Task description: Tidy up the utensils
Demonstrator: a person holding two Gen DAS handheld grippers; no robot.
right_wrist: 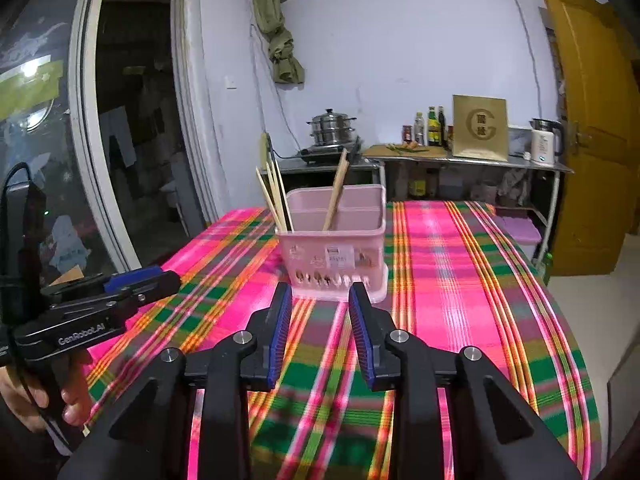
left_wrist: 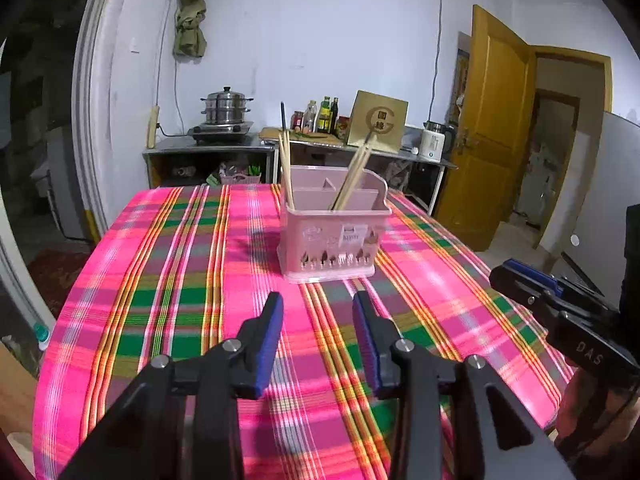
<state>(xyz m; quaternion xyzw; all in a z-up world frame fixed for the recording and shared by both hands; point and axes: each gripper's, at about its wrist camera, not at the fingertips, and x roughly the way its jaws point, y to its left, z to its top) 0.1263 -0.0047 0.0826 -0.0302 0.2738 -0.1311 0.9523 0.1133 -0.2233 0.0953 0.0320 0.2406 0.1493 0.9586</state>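
While both show the holder point(left_wrist: 334, 236), only the right view shows a hand point(right_wrist: 24, 396)

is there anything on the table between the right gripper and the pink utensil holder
Nothing visible. In the right wrist view only bare plaid tablecloth lies between the open, empty right gripper and the pink utensil holder, which already has chopsticks standing in it. The left gripper sits off to the side, clear of that path.

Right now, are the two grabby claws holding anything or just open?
Left gripper: jaws open, nothing between them.
Right gripper: jaws open, holding nothing.
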